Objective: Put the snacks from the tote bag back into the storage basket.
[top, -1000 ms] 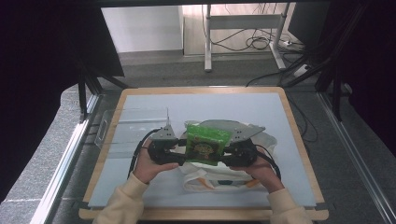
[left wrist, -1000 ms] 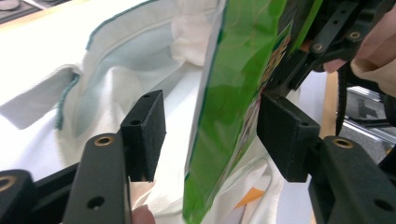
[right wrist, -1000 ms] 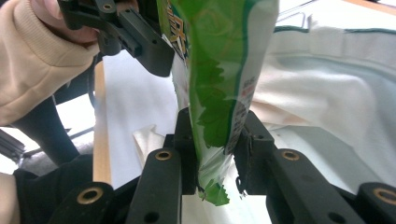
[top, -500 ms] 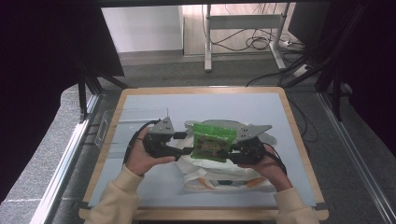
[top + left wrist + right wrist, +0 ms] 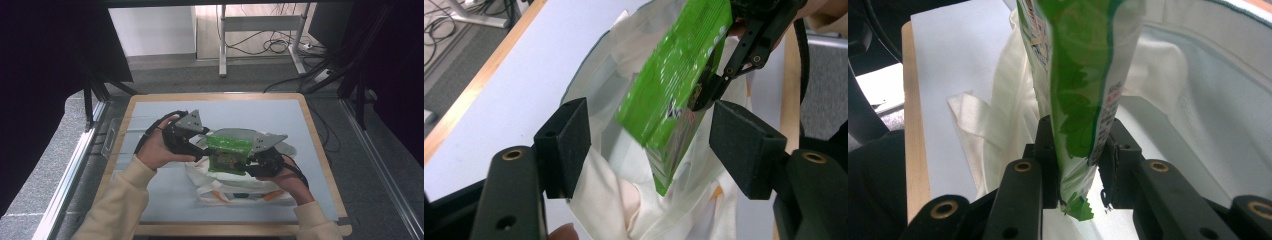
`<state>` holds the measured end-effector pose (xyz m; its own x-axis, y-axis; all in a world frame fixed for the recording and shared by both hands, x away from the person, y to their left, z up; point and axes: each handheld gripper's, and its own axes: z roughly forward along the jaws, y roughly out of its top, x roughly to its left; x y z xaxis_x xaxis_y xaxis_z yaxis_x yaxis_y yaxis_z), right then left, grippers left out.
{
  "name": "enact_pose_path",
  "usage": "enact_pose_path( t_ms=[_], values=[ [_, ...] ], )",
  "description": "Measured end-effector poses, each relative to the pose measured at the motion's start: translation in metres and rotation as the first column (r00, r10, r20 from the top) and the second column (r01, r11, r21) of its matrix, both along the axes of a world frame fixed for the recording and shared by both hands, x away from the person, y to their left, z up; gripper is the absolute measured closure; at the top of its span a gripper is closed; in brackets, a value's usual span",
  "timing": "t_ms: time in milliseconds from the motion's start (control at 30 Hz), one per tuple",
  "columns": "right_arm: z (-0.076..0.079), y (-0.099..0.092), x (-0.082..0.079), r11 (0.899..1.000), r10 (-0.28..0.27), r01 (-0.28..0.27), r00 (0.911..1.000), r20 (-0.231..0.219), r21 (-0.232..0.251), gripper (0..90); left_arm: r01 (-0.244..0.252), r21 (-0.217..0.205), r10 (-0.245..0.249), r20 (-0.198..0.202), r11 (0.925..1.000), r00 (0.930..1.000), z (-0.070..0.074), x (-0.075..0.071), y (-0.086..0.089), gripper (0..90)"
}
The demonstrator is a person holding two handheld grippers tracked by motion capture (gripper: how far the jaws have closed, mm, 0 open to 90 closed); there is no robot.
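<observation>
Right gripper (image 5: 248, 164): jaws are closed on the lower edge of the green packet (image 5: 228, 156); in the right gripper view the pads are seen pressed on both faces of the packet (image 5: 1083, 75), which stands upright between them.
Left gripper (image 5: 197, 150): jaws are set wide and have just been opening; nothing is gripped. In the left gripper view the packet (image 5: 676, 80) is seen beyond the pads, apart from both of them, with its lower end roughly level with them.
Packet: held above the open mouth of the white bag (image 5: 240, 187), tilted, with its lower corner pointed into the opening.
Bag: laid on the bench (image 5: 150, 112) in front of the person, between the two hands; its cloth and a strap are seen spread on the pale surface (image 5: 973, 120).
Hidden: the print on the packet is too blurred to be read; the inside of the bag (image 5: 624, 150) is largely covered by the packet and by folds of cloth.
Cut off: the top of the packet is cropped in both gripper views; the small orange and dark marks at the bag's near edge cannot be made out.
</observation>
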<state>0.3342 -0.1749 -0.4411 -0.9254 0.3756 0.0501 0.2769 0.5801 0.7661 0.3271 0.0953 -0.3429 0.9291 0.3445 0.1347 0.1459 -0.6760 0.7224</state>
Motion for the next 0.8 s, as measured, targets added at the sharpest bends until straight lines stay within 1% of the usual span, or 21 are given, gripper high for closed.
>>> enact_pose_path(
  t_ms=[67,133,167,233,300,400,533,567,600,633,700,800],
  values=[
    [-0.001,0.001,0.000,1.000,-0.001,0.001,1.0000,-0.001,-0.008,72.0,0.024,0.014,-0.024,-0.003,0.9996,0.9997,0.003,0.003,-0.005,31.6],
    [-0.001,0.001,0.000,1.000,0.000,0.000,1.0000,0.000,-0.012,72.0,0.049,0.047,-0.048,-0.012,0.9977,0.9988,0.003,0.007,-0.012,31.2],
    [-0.001,0.001,0.000,1.000,0.002,-0.002,1.0000,0.002,-0.012,72.0,0.072,0.074,-0.070,-0.027,0.9946,0.9972,0.002,0.009,-0.018,31.4],
    [0.000,0.002,-0.001,1.000,0.006,-0.006,1.0000,0.005,-0.012,72.0,0.096,0.110,-0.091,-0.047,0.9892,0.9947,-0.001,0.011,-0.025,31.7],
    [0.000,0.003,-0.001,1.000,0.008,-0.008,0.9999,0.008,-0.012,72.0,0.126,0.151,-0.117,-0.068,0.9805,0.9908,-0.005,0.012,-0.033,34.0],
    [0.000,0.004,-0.002,1.000,0.014,-0.014,0.9998,0.017,-0.014,72.0,0.147,0.199,-0.136,-0.069,0.9690,0.9883,-0.010,0.013,-0.040,42.4],
    [0.001,0.005,-0.003,1.000,0.023,-0.023,0.9994,0.027,-0.012,72.0,0.164,0.229,-0.149,-0.083,0.9594,0.9854,-0.016,0.015,-0.044,54.1],
    [0.002,0.005,-0.004,1.000,0.024,-0.024,0.9993,0.030,-0.013,72.0,0.167,0.232,-0.151,-0.085,0.9583,0.9849,-0.018,0.015,-0.044,58.1],
    [0.002,0.005,-0.004,1.000,0.026,-0.026,0.9992,0.032,-0.012,72.0,0.176,0.236,-0.159,-0.092,0.9557,0.9830,-0.019,0.016,-0.044,62.2],
    [0.002,0.006,-0.004,1.000,0.027,-0.026,0.9991,0.034,-0.013,72.0,0.181,0.234,-0.163,-0.096,0.9551,0.9820,-0.019,0.015,-0.044,65.5],
    [0.002,0.006,-0.005,0.999,0.024,-0.023,0.9988,0.042,-0.022,71.9,0.187,0.238,-0.167,-0.099,0.9531,0.9809,-0.020,0.015,-0.044,69.4],
    [0.002,0.006,-0.005,1.000,0.025,-0.024,0.9988,0.041,-0.019,71.6,0.193,0.243,-0.173,-0.103,0.9505,0.9795,-0.020,0.015,-0.043,71.6]
  ],
)
